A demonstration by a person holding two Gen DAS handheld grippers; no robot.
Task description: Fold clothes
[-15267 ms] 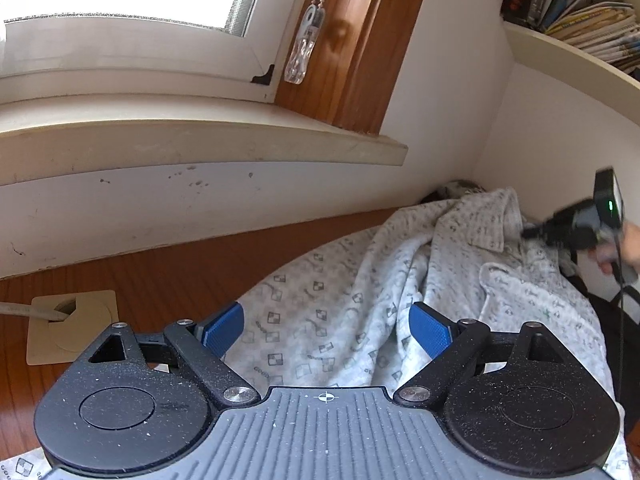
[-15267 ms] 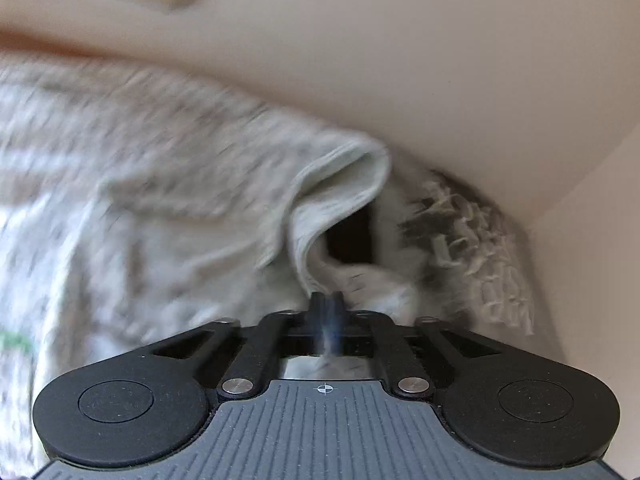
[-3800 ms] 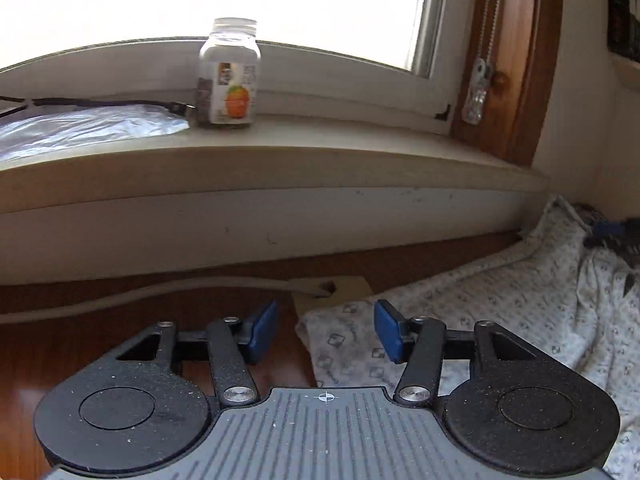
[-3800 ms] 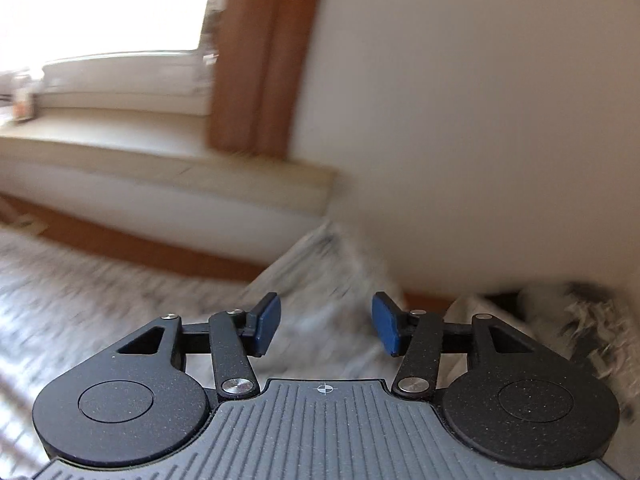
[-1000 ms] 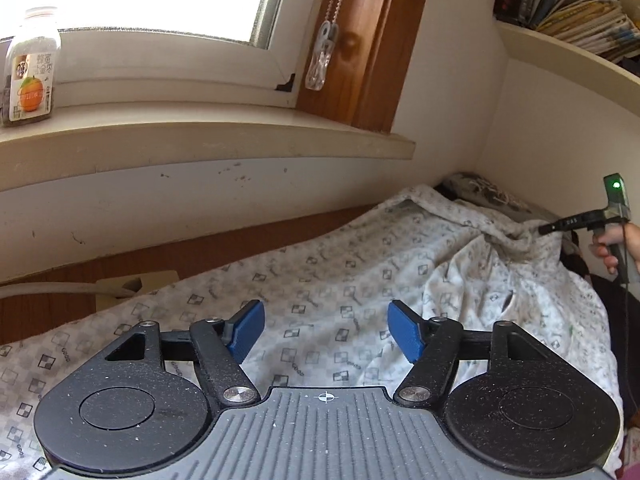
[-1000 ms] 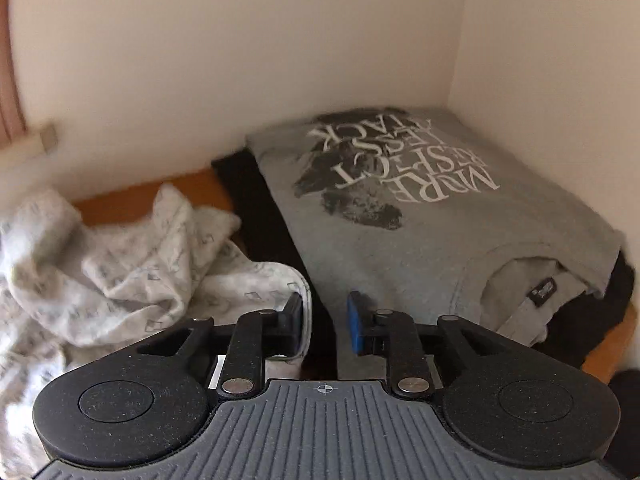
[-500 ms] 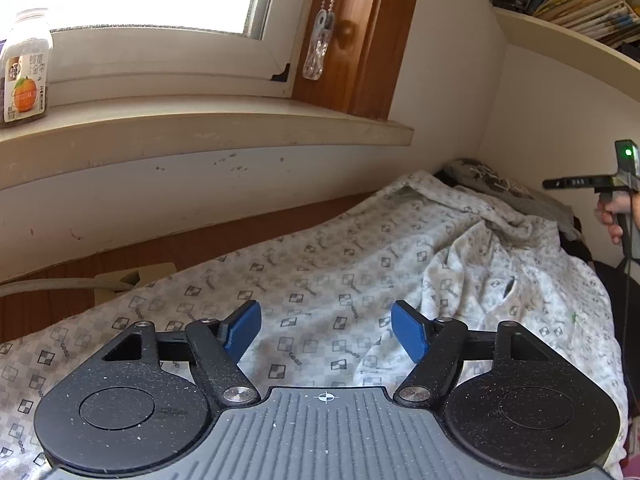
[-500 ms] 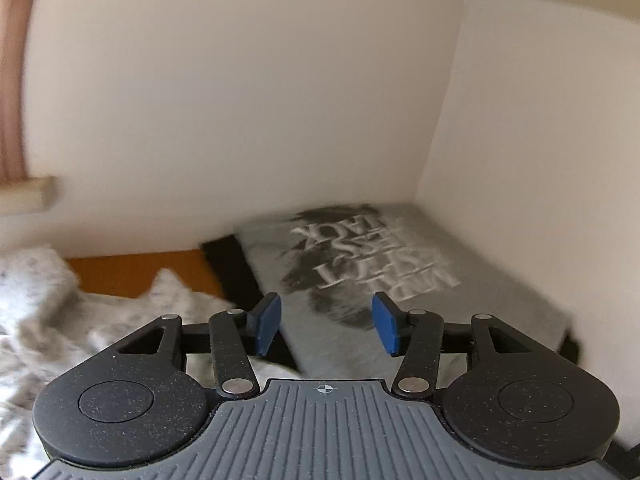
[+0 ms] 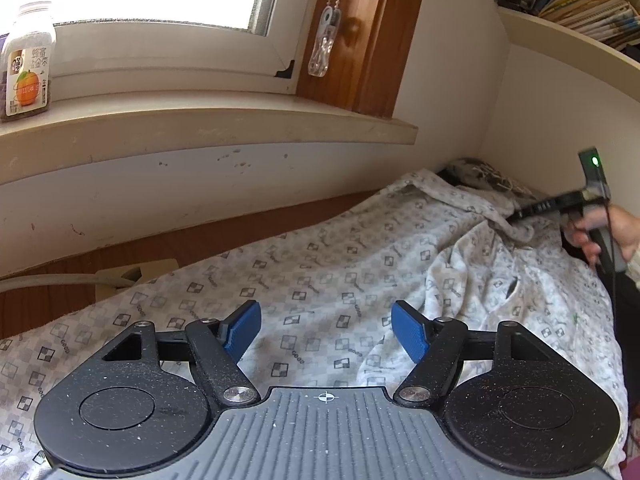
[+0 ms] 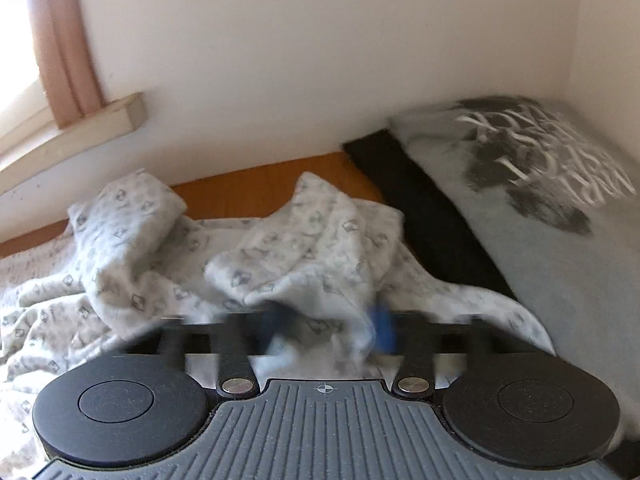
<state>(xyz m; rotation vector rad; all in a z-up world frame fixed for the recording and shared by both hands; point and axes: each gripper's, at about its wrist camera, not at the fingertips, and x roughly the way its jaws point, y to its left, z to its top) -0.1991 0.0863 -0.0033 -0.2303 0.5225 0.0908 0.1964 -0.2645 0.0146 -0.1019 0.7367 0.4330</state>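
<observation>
A white patterned garment lies spread over the wooden table, bunched at its far right end. My left gripper is open and empty, low over the garment's middle. My right gripper is blurred by motion; its blue pads stand apart with a raised fold of the garment between them. In the left wrist view the right gripper reaches into the crumpled far end of the garment.
A grey printed T-shirt lies folded on a dark garment in the far right corner. A windowsill with a jar runs along the wall. A cable plate sits on the table. A bookshelf hangs above.
My right gripper dropped from above the grey T-shirt down onto the bunched end of the patterned garment, its fingers closing in around a fold. My left gripper stayed open, hardly moving.
</observation>
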